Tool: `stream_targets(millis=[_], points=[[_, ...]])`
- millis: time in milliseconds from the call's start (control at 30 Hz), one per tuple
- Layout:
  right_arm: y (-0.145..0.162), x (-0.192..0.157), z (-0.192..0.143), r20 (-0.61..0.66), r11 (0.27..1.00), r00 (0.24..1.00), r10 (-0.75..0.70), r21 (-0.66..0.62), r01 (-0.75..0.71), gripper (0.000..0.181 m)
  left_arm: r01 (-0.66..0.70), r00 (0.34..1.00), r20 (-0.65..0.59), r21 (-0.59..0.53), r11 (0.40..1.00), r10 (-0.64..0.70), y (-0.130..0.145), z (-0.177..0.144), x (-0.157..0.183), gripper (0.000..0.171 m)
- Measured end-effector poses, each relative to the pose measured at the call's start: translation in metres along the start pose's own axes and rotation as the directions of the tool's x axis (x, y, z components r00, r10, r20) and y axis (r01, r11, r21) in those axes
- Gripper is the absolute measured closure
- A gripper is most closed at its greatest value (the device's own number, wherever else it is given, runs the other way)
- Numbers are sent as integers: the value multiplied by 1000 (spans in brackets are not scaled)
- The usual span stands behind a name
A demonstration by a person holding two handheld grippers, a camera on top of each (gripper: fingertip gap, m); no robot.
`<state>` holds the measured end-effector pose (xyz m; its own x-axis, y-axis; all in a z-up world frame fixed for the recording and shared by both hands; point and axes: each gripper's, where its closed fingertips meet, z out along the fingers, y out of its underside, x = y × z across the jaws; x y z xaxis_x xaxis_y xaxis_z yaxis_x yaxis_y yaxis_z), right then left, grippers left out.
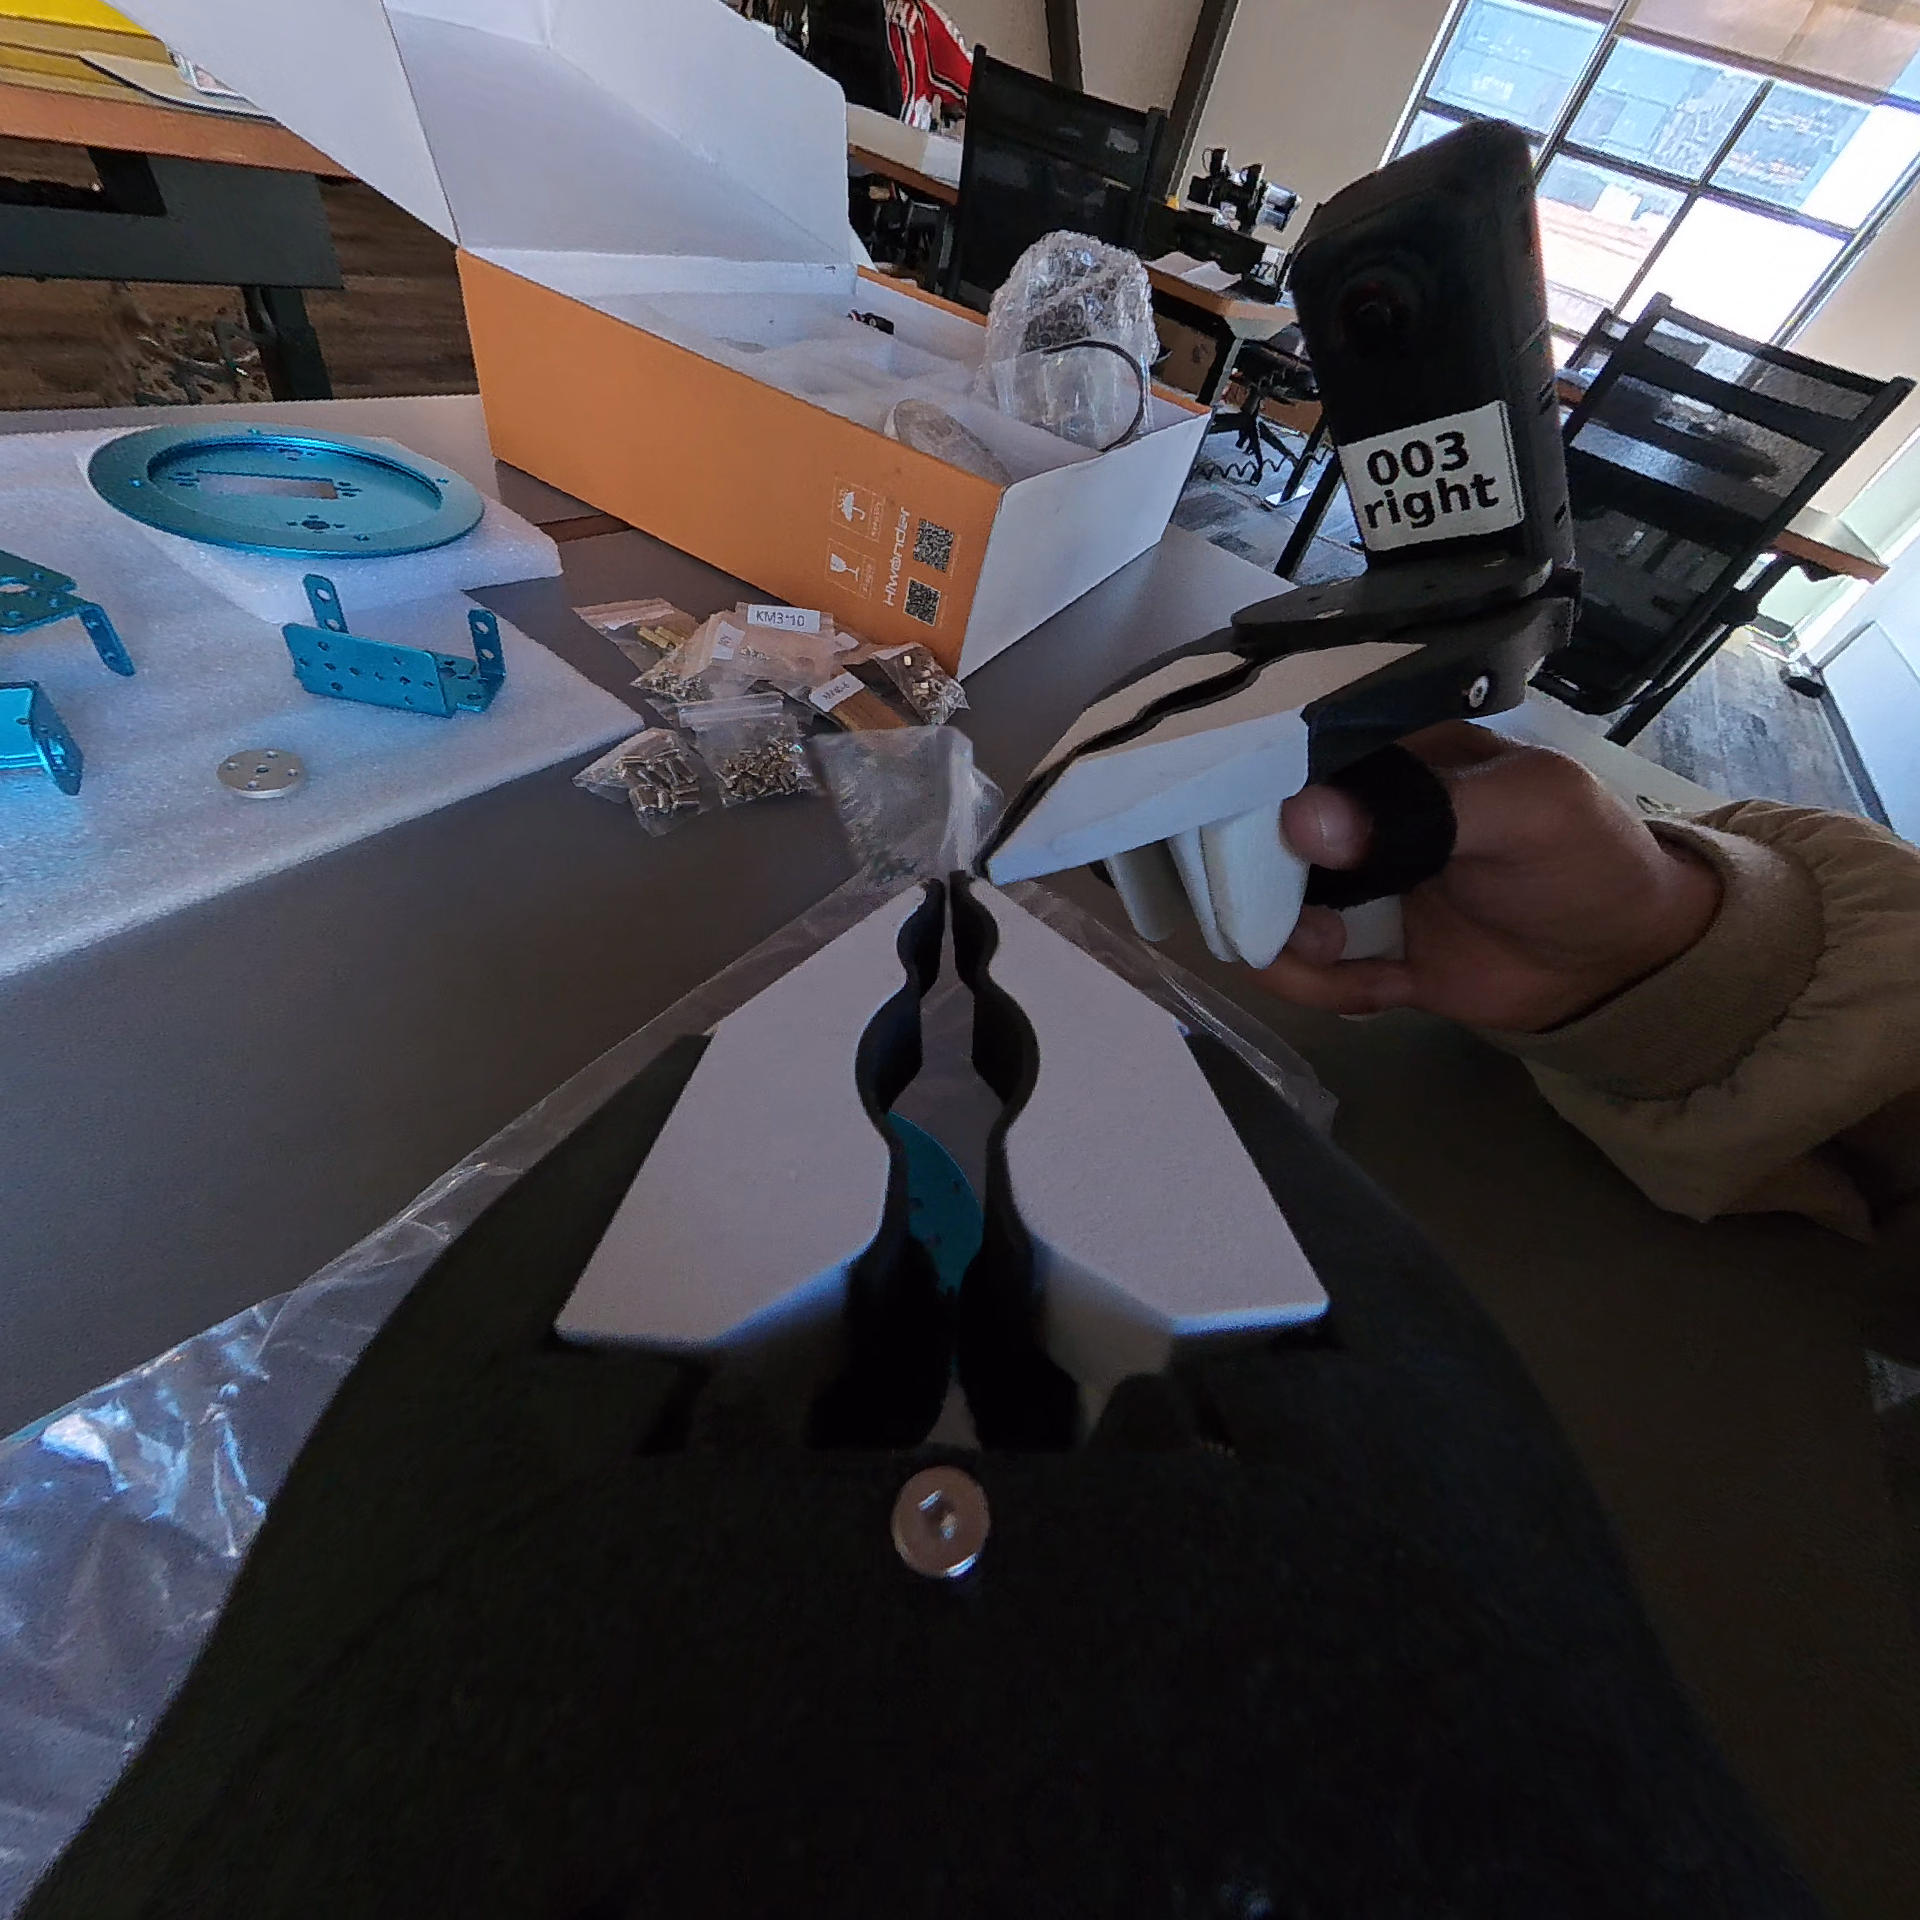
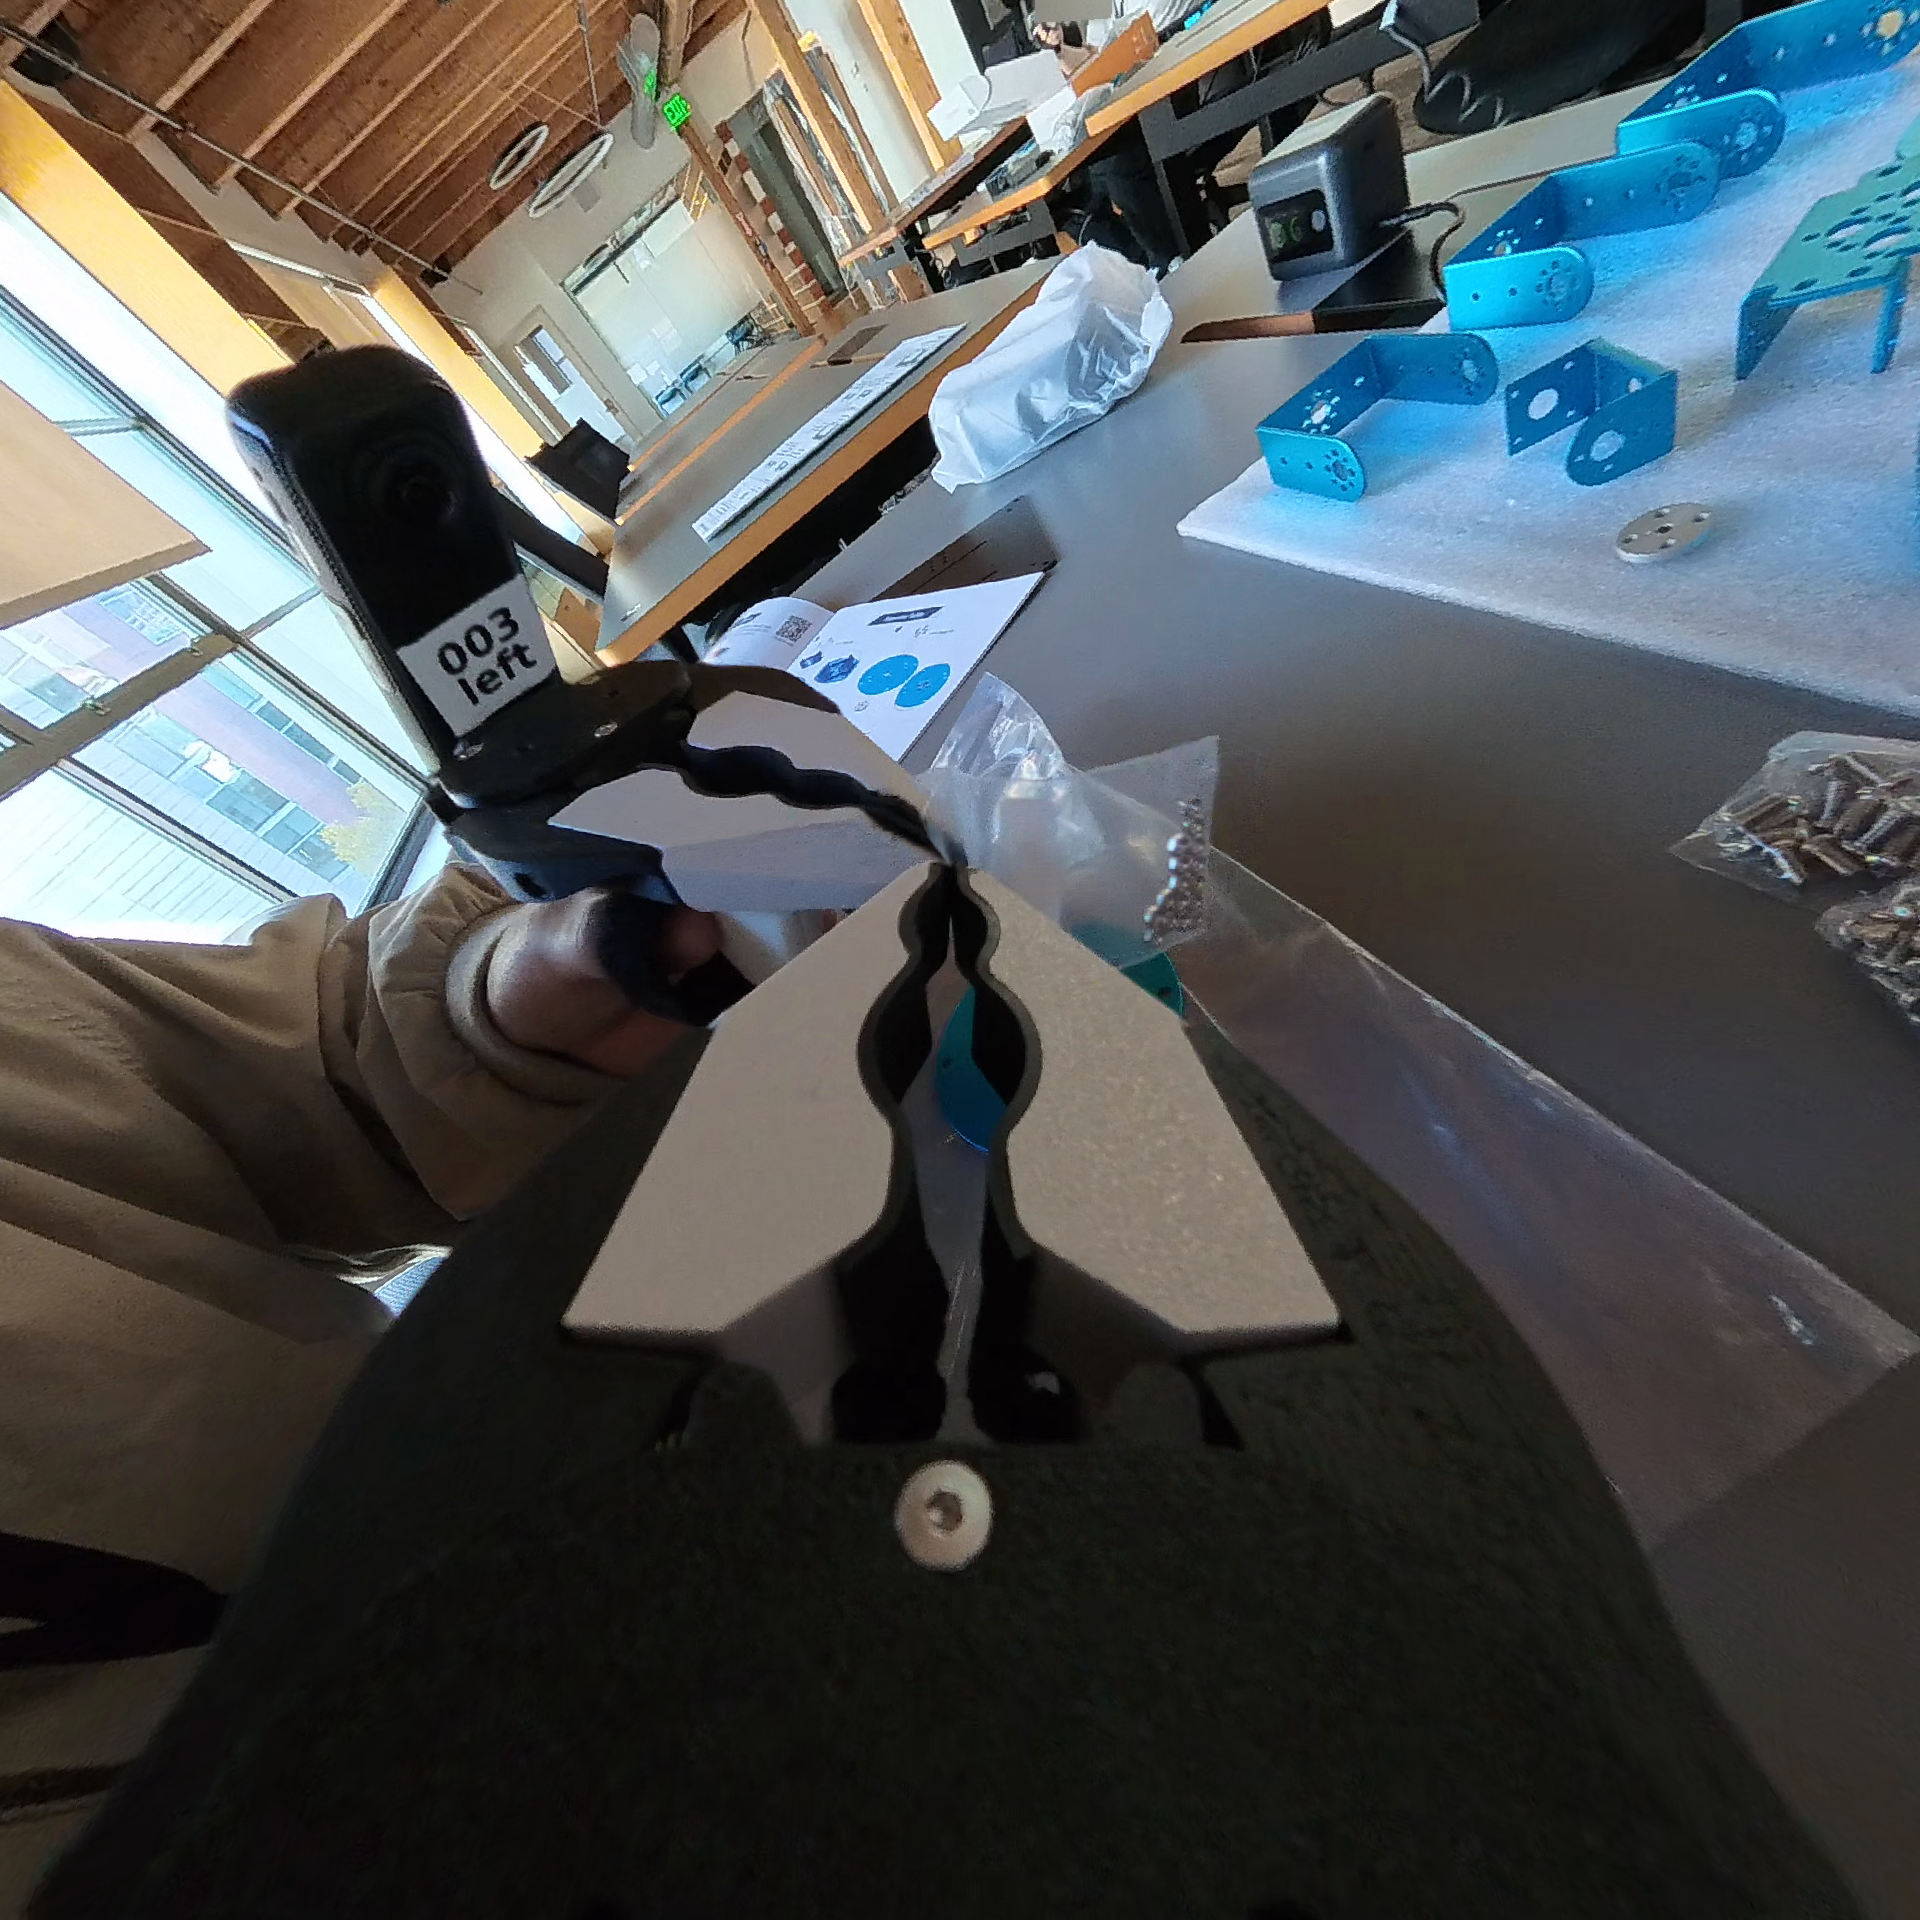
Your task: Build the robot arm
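Nearest the lens, the left gripper [image 1: 951,883] has its jaws pressed together on the top edge of a clear plastic bag [image 2: 1351,1018], and the right gripper [image 2: 948,873] is pinched closed on the same edge, tips almost touching the left's. Inside the bag sits a blue disc [image 2: 982,1081], low between the fingers, with a clump of small screws [image 2: 1179,878] (loose, it seems) near the mouth. The bag hangs just above the grey table [image 1: 416,1039]. Farther left lie packets of fasteners [image 1: 727,727], blue brackets [image 1: 395,665] on white foam, and beyond them an open orange box [image 1: 727,457]. If the film tears unevenly, I'd judge the screws could scatter across the table, or the disc drop out.
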<state>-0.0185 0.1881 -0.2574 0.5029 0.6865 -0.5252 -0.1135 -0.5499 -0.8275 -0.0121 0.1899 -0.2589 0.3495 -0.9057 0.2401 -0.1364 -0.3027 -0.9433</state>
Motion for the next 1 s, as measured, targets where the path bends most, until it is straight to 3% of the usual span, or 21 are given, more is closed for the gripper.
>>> stream_targets(millis=[133,333,667,767,900,1000], points=[[3,0,1,-1,1000,1000,-3,-15,3,181,27,999,-30,-11,1000,-27,3,0,0,171],[2,6,-2,-17,999,999,50,-11,-50,181,187,976,-110,-21,982,-188,1,-3,-2,171],[16,14,3,-47,987,989,143,-62,-146,181,137,990,-22,-77,988,-139,14,-1,-7,171],[15,18,1,-65,992,994,91,-77,-96,181,203,975,-76,-74,976,-208,13,1,-3,171],[13,13,4,-88,997,996,-1,-76,-6,179,177,979,-90,-72,982,-183,12,0,1,171],[11,12,4,-57,999,998,11,-52,-14,178,178,978,-98,-67,982,-184,11,-1,2,171]])
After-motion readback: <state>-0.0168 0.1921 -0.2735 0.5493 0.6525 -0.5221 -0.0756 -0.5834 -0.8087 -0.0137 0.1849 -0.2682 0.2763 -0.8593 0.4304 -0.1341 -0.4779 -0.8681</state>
